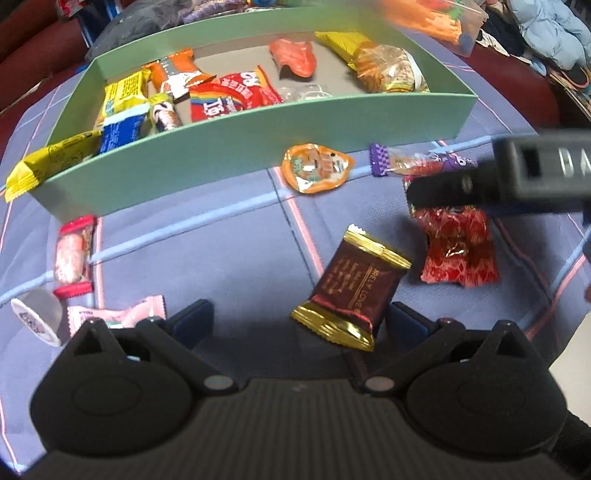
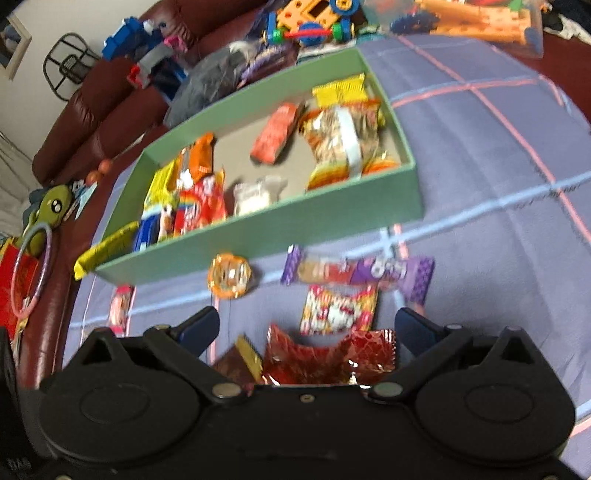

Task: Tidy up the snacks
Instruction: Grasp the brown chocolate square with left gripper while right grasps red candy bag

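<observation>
Your left tongs [image 1: 295, 317] stand spread wide with nothing between the pads. In the left wrist view, the brown-and-gold chocolate packet [image 1: 351, 288] lies just ahead of them, nearer your right-hand finger [image 1: 406, 319] and apart from both. Beyond it, the red foil packet [image 1: 458, 251] sits partly under the right tongs [image 1: 436, 192], which reach in from the right edge; you cannot tell from this side how their fingers stand. Six loose snacks show clearly on the cloth: those two, an orange round packet [image 1: 316, 170], a purple-ended stick [image 1: 417, 164], a red-ended candy [image 1: 72, 254] at left and a pink wrapper [image 1: 118, 314] beside your left finger. The green box [image 1: 258, 144] lies farther ahead, holding roughly ten packets, one yellow one [image 1: 44, 166] poking over its left corner.

In the right wrist view, your right tongs [image 2: 306, 325] are also spread and empty. The red foil packet [image 2: 328, 354] lies between their fingers, close to the body, touching neither as far as you can see. A red-and-white cartoon packet [image 2: 338, 308] lies just beyond it, then the purple-ended stick [image 2: 358, 273].

Everything rests on a blue-grey checked cloth [image 2: 480, 184] with pink and pale lines. A dark red sofa [image 2: 92, 110] and scattered toys [image 2: 314, 22] surround it.
</observation>
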